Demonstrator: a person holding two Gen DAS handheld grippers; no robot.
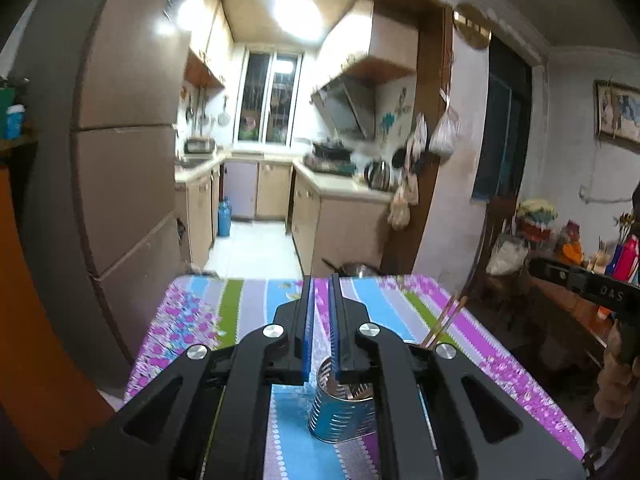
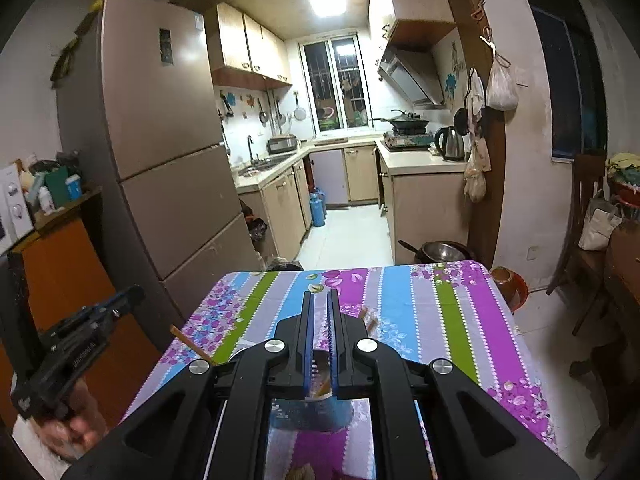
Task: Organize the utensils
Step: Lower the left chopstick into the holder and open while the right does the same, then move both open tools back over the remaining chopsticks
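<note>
A ribbed metal can stands on the striped floral tablecloth, below my left gripper. Wooden chopsticks stick out of the can toward the right. My left gripper is nearly closed with a narrow gap and holds nothing, above the can. In the right wrist view the can sits under my right gripper, whose jaws are also nearly closed and empty. Chopsticks lean out to the left and another tip shows on the right. The left gripper's body shows at far left.
The table's far edge faces a kitchen with a tall fridge on the left. A metal pot and a red stool stand on the floor beyond the table. A wooden chair and cluttered side table stand on the right.
</note>
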